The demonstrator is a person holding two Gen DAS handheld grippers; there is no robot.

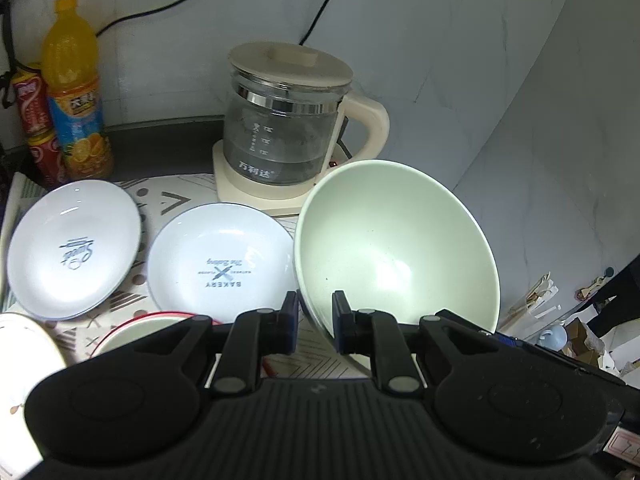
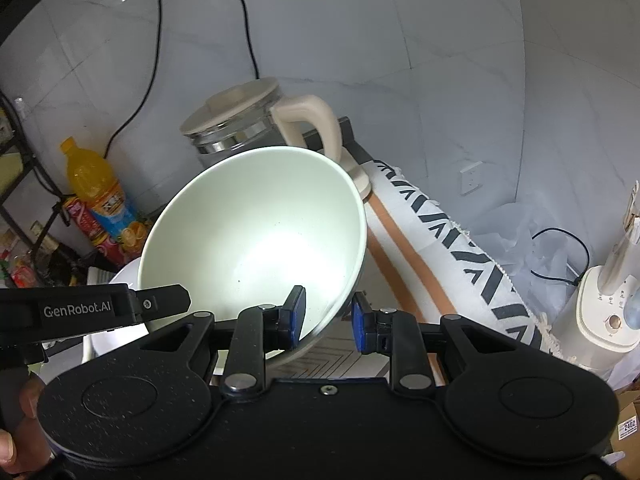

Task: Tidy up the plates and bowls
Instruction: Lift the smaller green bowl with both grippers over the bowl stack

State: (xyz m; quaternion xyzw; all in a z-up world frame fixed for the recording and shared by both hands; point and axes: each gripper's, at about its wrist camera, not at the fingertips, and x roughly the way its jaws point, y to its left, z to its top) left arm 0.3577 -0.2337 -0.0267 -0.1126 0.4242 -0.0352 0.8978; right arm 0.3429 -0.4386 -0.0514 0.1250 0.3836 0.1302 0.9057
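Observation:
A large pale green bowl [image 1: 396, 248] is held tilted above the table, with both grippers on its rim. My left gripper [image 1: 315, 320] is shut on the bowl's near left rim. My right gripper [image 2: 329, 318] is shut on the same bowl [image 2: 256, 232] at its near right rim. Two white plates lie on the patterned mat: one printed "BAKERY" [image 1: 220, 258] in the middle, one with blue script [image 1: 74, 248] at the left. A red-rimmed bowl [image 1: 136, 330] and a cream dish [image 1: 24, 344] show partly at the near left.
A glass kettle [image 1: 288, 128] on a cream base stands behind the bowl near the wall. An orange juice bottle [image 1: 76, 92] and red cans [image 1: 38, 124] stand at the back left. The table edge [image 2: 460, 248] drops off to the right, with a white appliance [image 2: 604, 304] beyond.

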